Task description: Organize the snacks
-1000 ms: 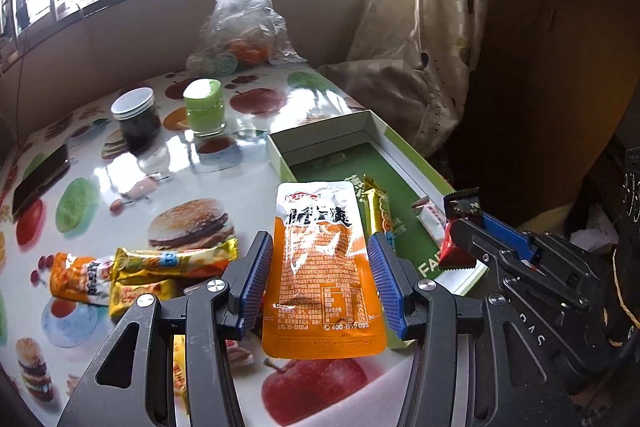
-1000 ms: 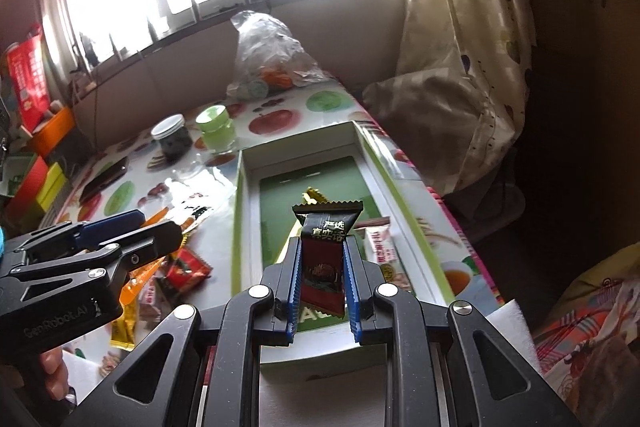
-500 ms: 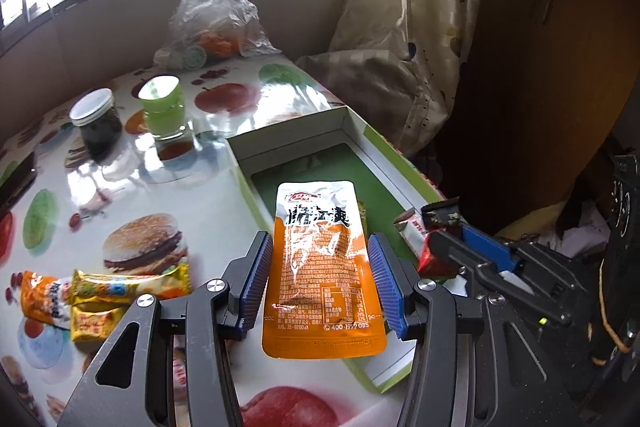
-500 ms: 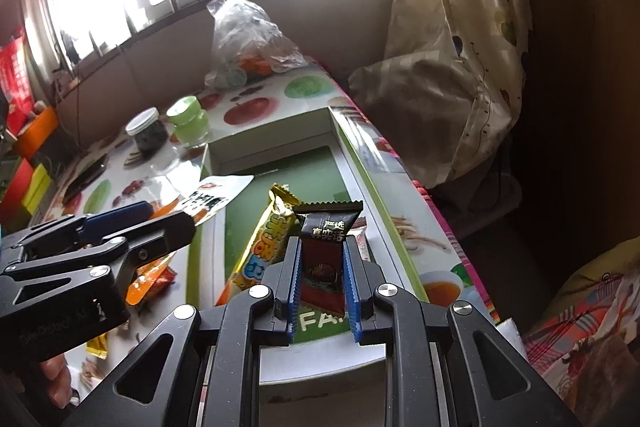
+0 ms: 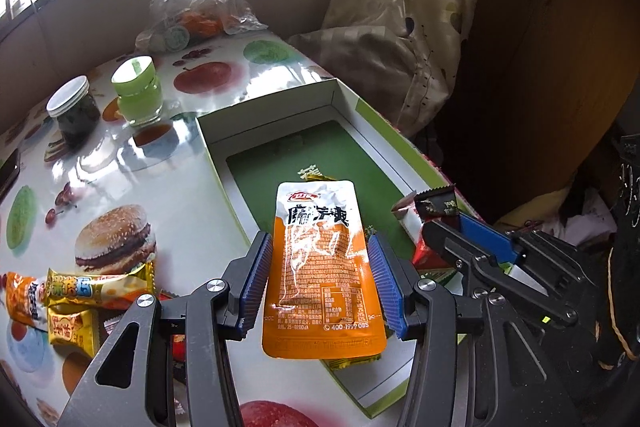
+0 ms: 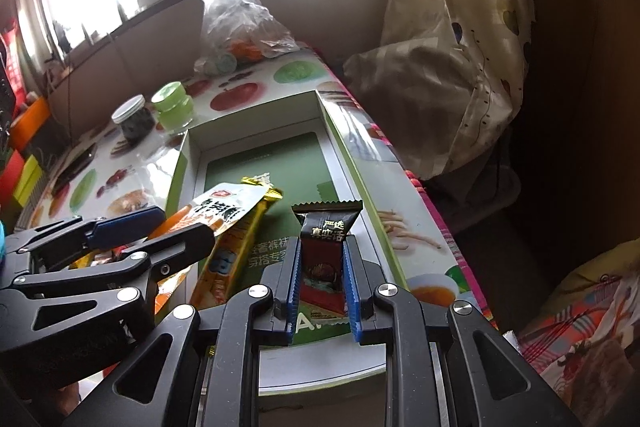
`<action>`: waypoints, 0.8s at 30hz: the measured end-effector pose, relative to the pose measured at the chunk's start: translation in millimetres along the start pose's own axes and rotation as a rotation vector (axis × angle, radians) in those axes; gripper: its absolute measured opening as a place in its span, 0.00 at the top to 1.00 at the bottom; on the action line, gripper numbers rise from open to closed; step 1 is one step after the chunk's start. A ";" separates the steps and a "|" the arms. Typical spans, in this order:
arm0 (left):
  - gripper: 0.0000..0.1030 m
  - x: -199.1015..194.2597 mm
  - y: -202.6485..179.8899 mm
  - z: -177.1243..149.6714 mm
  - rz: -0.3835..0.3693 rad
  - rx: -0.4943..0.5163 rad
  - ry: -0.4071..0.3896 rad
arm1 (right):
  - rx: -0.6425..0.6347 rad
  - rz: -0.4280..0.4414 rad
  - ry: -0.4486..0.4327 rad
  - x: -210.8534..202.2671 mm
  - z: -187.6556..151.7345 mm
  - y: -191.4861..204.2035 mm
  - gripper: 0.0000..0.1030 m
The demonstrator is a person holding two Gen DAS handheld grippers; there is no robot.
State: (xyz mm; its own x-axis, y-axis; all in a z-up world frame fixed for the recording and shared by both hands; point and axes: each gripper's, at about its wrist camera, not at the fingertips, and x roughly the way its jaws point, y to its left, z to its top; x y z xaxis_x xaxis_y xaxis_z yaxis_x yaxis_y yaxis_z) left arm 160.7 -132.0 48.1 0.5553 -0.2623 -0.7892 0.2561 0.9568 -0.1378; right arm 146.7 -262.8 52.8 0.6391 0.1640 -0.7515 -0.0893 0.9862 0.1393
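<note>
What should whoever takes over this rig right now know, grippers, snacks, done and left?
Left gripper: shut on the orange pouch, held over the near end of the open box.
Right gripper: shut on the dark chocolate packet, also over the box.
Done: a yellow snack bar already lies in the box, plus a small packet by its right wall.
Left: release both held snacks into the box, then fetch the yellow and orange packets lying on the table left of it.
The jars and plastic bag at the far end look unrelated.
</note>
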 end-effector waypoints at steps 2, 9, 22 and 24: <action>0.50 1.2 0.2 0.0 -0.003 -0.002 0.002 | 0.003 0.004 0.004 1.2 -0.2 -1.9 0.82; 0.50 6.5 2.1 0.0 -0.023 -0.012 0.021 | 0.013 0.022 0.015 3.4 0.4 -4.8 0.77; 0.49 2.2 4.1 -1.6 -0.049 -0.015 0.017 | 0.017 0.014 0.004 -1.5 -0.2 -4.9 0.67; 0.49 1.0 4.2 -2.7 -0.051 -0.012 0.018 | 0.017 0.012 0.003 -2.8 -0.3 -5.1 0.66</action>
State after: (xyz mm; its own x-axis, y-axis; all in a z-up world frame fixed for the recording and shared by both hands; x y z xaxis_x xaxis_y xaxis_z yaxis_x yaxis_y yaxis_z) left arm 160.2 -127.9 45.1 0.5273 -0.3090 -0.7915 0.2741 0.9436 -0.1858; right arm 145.1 -268.2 54.1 0.6358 0.1757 -0.7516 -0.0838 0.9837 0.1591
